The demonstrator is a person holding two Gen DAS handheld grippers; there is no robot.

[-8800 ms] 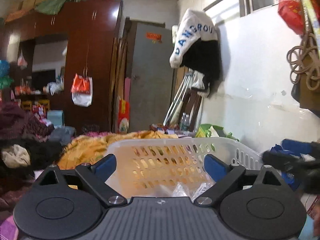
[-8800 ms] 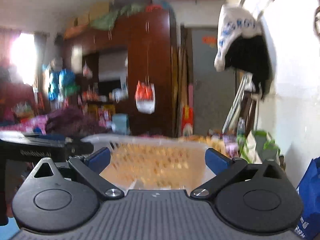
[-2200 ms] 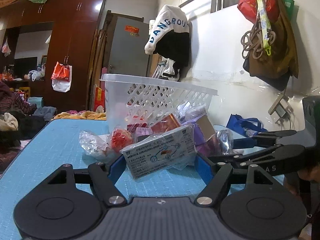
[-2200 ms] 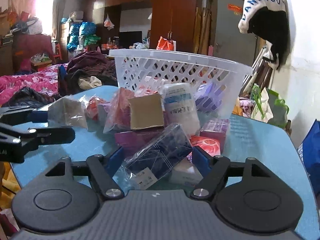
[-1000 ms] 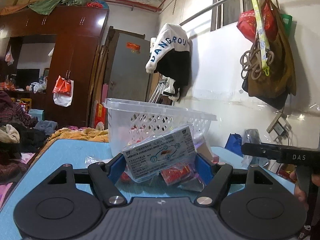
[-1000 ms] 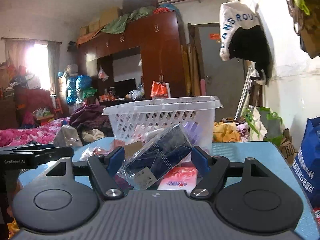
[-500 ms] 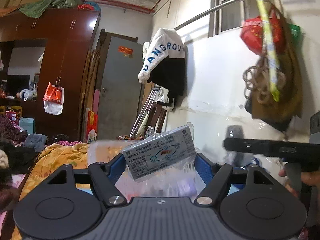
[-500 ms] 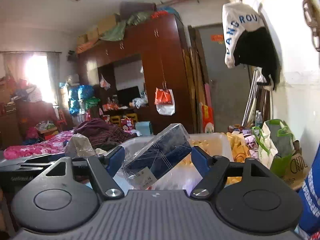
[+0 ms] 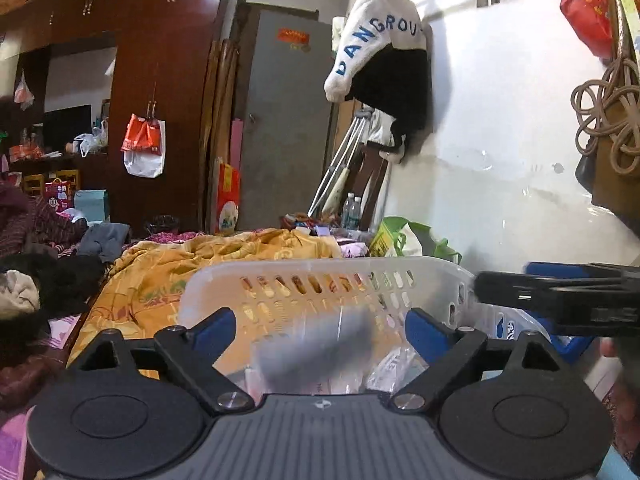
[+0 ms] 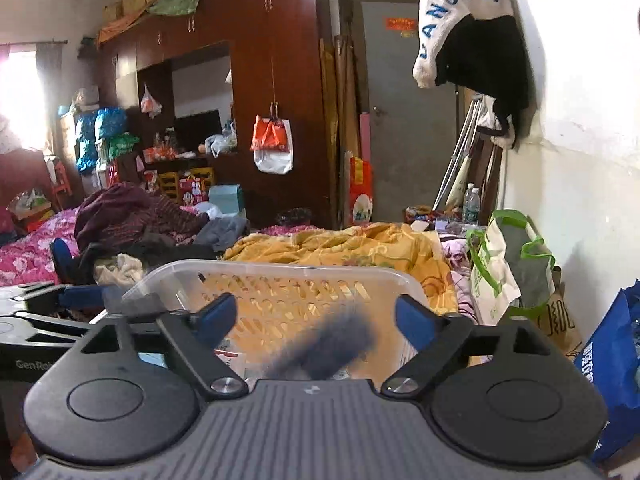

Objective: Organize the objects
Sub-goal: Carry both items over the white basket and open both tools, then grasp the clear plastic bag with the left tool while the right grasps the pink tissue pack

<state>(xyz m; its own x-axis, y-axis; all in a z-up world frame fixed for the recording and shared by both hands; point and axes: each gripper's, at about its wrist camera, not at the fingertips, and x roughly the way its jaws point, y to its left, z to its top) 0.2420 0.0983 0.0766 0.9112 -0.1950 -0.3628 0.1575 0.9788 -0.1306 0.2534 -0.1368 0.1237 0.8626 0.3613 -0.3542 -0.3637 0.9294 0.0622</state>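
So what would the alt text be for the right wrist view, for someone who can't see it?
The right gripper, its jaws opening, lets a blurred dark packet drop into a white plastic basket. Behind lie a yellow blanket and a dark wardrobe.

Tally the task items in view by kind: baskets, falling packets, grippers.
Baskets: 1, the white basket
Falling packets: 2, grey packet, dark packet
Grippers: 2, left gripper, right gripper, both opening
Total: 5
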